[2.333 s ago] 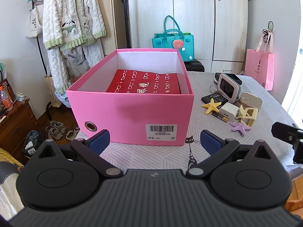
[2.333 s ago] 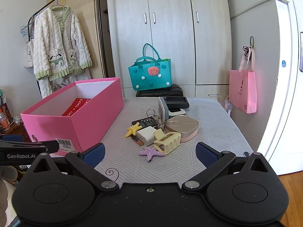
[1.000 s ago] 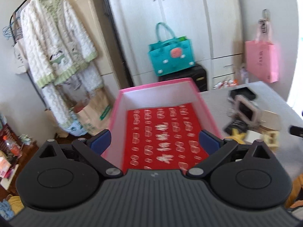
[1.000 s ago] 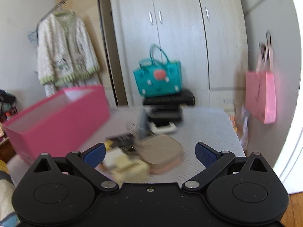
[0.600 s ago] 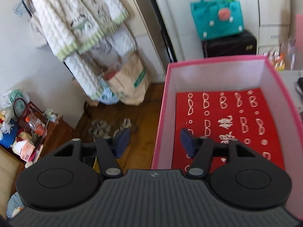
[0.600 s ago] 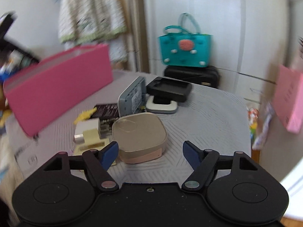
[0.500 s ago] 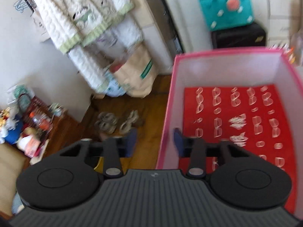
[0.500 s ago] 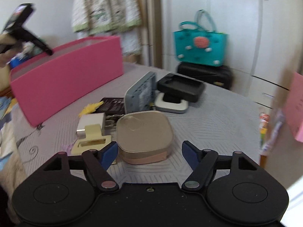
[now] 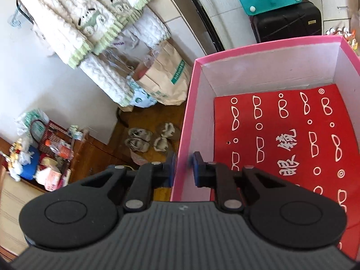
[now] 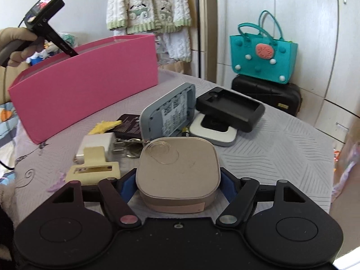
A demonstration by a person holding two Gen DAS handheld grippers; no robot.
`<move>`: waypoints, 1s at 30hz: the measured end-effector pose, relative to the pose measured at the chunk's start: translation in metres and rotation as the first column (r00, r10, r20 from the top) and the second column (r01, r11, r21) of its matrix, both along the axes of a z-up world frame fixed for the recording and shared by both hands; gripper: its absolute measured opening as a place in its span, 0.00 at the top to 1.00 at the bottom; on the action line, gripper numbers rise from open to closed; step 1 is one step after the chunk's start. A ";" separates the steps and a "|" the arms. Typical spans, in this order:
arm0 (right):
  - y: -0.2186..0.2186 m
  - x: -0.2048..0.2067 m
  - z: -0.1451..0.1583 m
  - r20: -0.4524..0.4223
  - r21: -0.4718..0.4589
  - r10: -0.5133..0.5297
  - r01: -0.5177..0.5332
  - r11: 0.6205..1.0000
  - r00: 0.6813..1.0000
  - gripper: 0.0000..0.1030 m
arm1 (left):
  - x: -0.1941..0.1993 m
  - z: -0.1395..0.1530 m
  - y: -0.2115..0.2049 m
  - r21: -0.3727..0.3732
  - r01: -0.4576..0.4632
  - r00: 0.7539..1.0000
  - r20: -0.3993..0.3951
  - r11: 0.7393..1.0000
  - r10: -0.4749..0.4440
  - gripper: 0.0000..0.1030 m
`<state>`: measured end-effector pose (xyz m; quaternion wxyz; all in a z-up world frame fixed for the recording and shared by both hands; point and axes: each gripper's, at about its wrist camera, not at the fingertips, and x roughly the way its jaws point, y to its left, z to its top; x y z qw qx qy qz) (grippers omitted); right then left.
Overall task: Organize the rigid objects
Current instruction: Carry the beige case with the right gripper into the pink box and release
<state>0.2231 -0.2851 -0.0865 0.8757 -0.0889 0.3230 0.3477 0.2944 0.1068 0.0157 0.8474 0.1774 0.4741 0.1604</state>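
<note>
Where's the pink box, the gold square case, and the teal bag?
pink box (image 9: 265, 58), left wrist view, on its inner far wall
gold square case (image 10: 177, 164), right wrist view, on its lid
teal bag (image 10: 263, 60), right wrist view, on its front panel

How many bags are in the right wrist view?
1: a teal bag on the black case by the cabinets. A blurred pinkish shape at the right edge may be another; more may be hidden.

The pink box (image 9: 186, 121) looks like matt cardboard, its inner walls plain white paper. The beige case (image 10: 177, 168) has a smooth satin plastic sheen. The tablecloth (image 10: 270, 148) is ribbed woven cloth; the cardigan (image 10: 148, 4) is nubbly knit.
</note>
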 end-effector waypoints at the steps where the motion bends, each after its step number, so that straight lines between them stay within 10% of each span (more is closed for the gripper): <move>1: -0.001 0.002 -0.001 -0.002 0.005 -0.013 0.013 1.000 1.000 0.24 | 0.002 -0.001 0.001 -0.004 0.008 1.000 -0.015 1.000 -0.008 0.82; 18: 0.013 -0.011 0.003 0.029 -0.082 -0.198 0.200 0.976 0.980 0.24 | -0.005 -0.008 0.019 -0.084 0.123 0.992 -0.024 0.989 -0.125 0.81; 30: 0.024 -0.005 0.063 0.079 -0.027 -0.361 0.364 0.931 0.929 0.24 | -0.004 0.000 0.064 -0.404 0.146 0.984 -0.033 0.903 -0.174 0.98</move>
